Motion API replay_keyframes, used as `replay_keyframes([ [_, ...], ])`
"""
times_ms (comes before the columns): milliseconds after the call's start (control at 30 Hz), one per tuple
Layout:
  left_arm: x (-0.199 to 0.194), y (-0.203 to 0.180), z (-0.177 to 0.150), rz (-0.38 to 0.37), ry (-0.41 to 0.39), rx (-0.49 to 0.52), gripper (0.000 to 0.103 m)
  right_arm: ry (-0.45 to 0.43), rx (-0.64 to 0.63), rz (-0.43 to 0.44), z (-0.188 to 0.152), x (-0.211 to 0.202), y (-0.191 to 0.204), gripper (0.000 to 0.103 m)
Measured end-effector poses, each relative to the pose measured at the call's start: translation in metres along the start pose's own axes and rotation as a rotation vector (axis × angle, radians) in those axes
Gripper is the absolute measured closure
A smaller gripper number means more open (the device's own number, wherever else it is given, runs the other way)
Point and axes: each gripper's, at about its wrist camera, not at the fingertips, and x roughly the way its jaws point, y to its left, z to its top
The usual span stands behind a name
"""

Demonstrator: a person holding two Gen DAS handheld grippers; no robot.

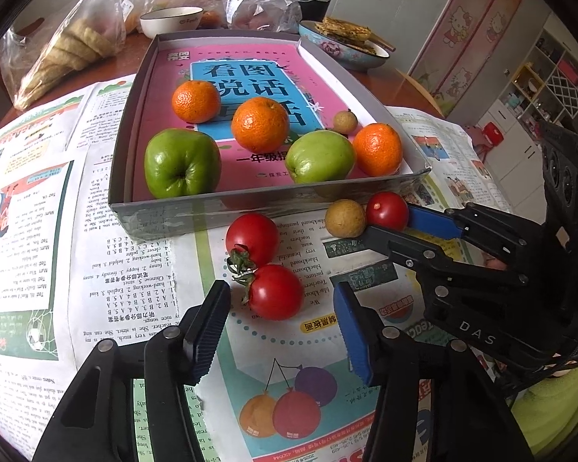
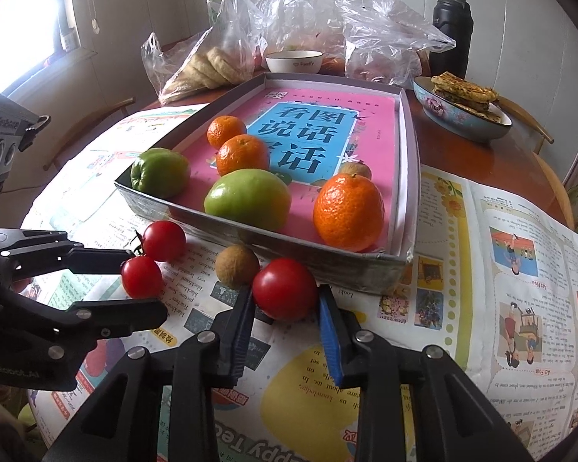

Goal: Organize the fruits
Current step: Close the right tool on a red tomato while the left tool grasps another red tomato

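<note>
A grey box tray (image 1: 196, 215) (image 2: 327, 265) holds three oranges (image 1: 260, 124), two green fruits (image 1: 182, 162) and a small brown longan (image 1: 345, 121) on a pink book. On the newspaper in front lie three red tomatoes and a second longan (image 1: 345, 218) (image 2: 237, 264). My left gripper (image 1: 281, 319) (image 2: 144, 281) is open around the nearest tomato (image 1: 275, 292) (image 2: 141, 277); another tomato (image 1: 252, 237) (image 2: 164, 240) sits just behind it. My right gripper (image 2: 285, 308) (image 1: 387, 223) has its pads against the third tomato (image 2: 285, 288) (image 1: 387, 210), which rests on the paper.
Behind the tray are a white bowl (image 2: 294, 61), plastic bags with bread (image 2: 208, 69), a blue bowl of flatbread (image 2: 462, 113) and a black flask (image 2: 451, 34). Newspaper (image 2: 501, 269) covers the round wooden table.
</note>
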Motion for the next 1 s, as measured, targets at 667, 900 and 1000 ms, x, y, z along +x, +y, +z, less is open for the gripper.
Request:
replay_keyframes([
  [667, -0.003, 0.002, -0.003, 0.019, 0.001, -0.006, 0.072, -0.047, 0.033, 0.028, -0.001, -0.018, -0.002, 0.070],
  [900, -0.022, 0.004, -0.004, 0.028, -0.039, -0.008, 0.072, -0.068, 0.031, 0.032, 0.002, -0.027, 0.000, 0.070],
  [1000, -0.033, 0.007, -0.003, 0.033, -0.067, -0.016, 0.072, -0.075, 0.027, 0.033, 0.003, -0.031, 0.002, 0.070],
])
